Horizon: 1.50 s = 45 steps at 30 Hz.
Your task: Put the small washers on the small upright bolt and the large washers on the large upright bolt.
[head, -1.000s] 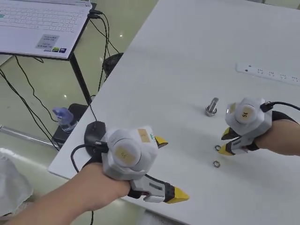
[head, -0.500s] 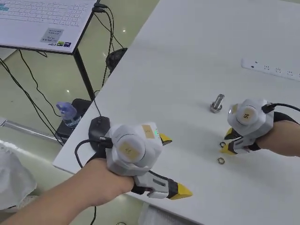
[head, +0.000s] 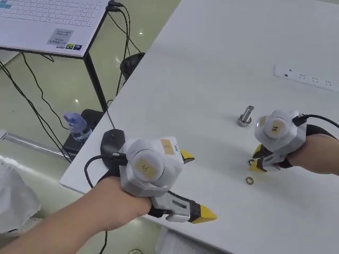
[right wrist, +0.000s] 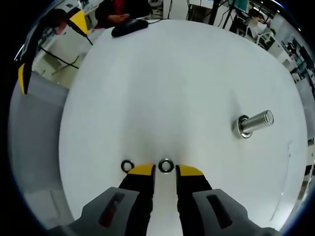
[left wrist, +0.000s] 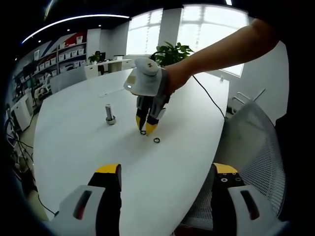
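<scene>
Right gripper [right wrist: 166, 170] slightly parted, 1 washer [right wrist: 166, 165] at tips, contact unclear; left gripper [left wrist: 166, 169] wide apart.

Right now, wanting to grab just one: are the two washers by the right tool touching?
Apart. Right gripper view: one washer lies between the tips of the right tool, the other washer outside them.

My right tongs [right wrist: 166, 170] have edged in on the nearer washer [right wrist: 166, 165]. It now sits between their yellow tips on the surface [right wrist: 162, 88]; a second ago it lay just beside them.
</scene>
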Motion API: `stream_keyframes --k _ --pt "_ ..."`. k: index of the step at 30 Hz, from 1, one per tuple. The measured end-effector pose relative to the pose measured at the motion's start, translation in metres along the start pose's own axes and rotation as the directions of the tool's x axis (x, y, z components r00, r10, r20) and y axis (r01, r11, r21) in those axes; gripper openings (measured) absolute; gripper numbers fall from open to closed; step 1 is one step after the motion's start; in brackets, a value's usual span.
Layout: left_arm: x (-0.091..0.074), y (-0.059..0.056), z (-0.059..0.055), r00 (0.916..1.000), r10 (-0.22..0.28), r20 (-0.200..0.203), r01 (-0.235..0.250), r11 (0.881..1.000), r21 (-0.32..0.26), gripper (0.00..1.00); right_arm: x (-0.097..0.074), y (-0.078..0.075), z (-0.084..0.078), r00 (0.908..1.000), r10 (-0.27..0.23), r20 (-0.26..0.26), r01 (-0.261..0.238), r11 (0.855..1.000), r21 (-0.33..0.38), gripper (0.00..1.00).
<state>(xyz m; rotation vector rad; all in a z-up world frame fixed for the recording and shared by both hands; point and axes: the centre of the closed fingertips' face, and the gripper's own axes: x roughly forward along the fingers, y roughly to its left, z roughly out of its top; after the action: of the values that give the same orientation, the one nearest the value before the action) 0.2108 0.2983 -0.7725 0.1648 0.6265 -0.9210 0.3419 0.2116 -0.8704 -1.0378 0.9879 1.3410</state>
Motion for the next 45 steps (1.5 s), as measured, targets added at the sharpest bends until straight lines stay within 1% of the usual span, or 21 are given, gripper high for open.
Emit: stream_keyframes --k 3,7,10,14,21,24,28,31,33,36,38,39,41,45 --pt "-0.001 -0.001 0.0 1.0 0.001 0.003 -0.001 1.0 -0.005 0.73 0.0 0.0 0.0 1.0 -0.001 -0.002 0.001 1.0 0.016 0.17" --pt "-0.002 -0.001 -0.001 1.0 0.004 0.003 -0.004 1.0 -0.006 0.72 0.001 0.001 0.001 0.9998 -0.009 -0.016 0.009 1.0 -0.005 0.14" --pt "-0.002 -0.001 0.0 1.0 0.005 0.003 -0.005 1.0 -0.005 0.72 0.002 -0.001 0.0 0.9996 -0.009 -0.025 0.009 1.0 0.007 0.13" --pt "-0.001 -0.001 0.001 1.0 0.007 0.003 -0.007 1.0 -0.004 0.72 0.002 -0.002 -0.001 0.9997 -0.012 -0.022 0.012 1.0 0.022 0.13" --pt "0.002 -0.001 0.003 1.0 0.007 -0.003 -0.007 1.0 0.0 0.72 0.003 -0.005 -0.003 0.9998 -0.014 -0.013 0.014 1.0 0.025 0.12" --pt "0.003 -0.002 0.004 1.0 0.008 -0.005 -0.008 1.0 0.001 0.72 0.001 -0.006 -0.006 0.9998 -0.011 -0.014 0.011 0.999 0.037 0.12" --pt "0.006 -0.002 0.004 1.0 0.008 -0.005 -0.008 1.0 -0.001 0.72 -0.008 -0.007 -0.012 0.9999 -0.012 -0.009 0.013 0.999 0.049 0.12" --pt "0.009 -0.001 0.001 0.9999 0.01 -0.013 -0.01 1.0 -0.004 0.72 -0.016 -0.009 -0.018 0.9999 -0.015 -0.001 0.015 0.997 0.077 0.12" --pt "0.01 -0.001 0.001 0.9999 0.009 -0.014 -0.009 1.0 -0.007 0.72 -0.02 -0.01 -0.023 0.9998 -0.018 0.003 0.018 0.996 0.087 0.12" --pt "0.012 -0.001 0.004 0.9999 0.01 -0.011 -0.01 1.0 -0.001 0.72 -0.028 -0.01 -0.035 0.9997 -0.025 0.002 0.024 0.994 0.105 0.12" --pt "0.013 0.0 0.008 0.9998 0.017 0.005 -0.017 1.0 0.007 0.75 -0.033 -0.011 -0.044 0.9995 -0.03 -0.001 0.03 0.993 0.115 0.12" --pt "0.014 0.0 0.009 0.9999 0.015 0.006 -0.015 1.0 0.004 0.75 -0.036 -0.011 -0.048 0.9994 -0.033 -0.002 0.033 0.992 0.119 0.12" --pt "0.016 -0.001 0.011 0.9999 0.015 0.0 -0.015 1.0 0.014 0.75 -0.04 -0.011 -0.054 0.9993 -0.037 0.001 0.036 0.991 0.131 0.12" --pt "0.019 0.0 0.012 0.9999 0.017 -0.005 -0.017 1.0 0.013 0.75 -0.049 -0.014 -0.07 0.9989 -0.047 -0.008 0.048 0.988 0.144 0.12"
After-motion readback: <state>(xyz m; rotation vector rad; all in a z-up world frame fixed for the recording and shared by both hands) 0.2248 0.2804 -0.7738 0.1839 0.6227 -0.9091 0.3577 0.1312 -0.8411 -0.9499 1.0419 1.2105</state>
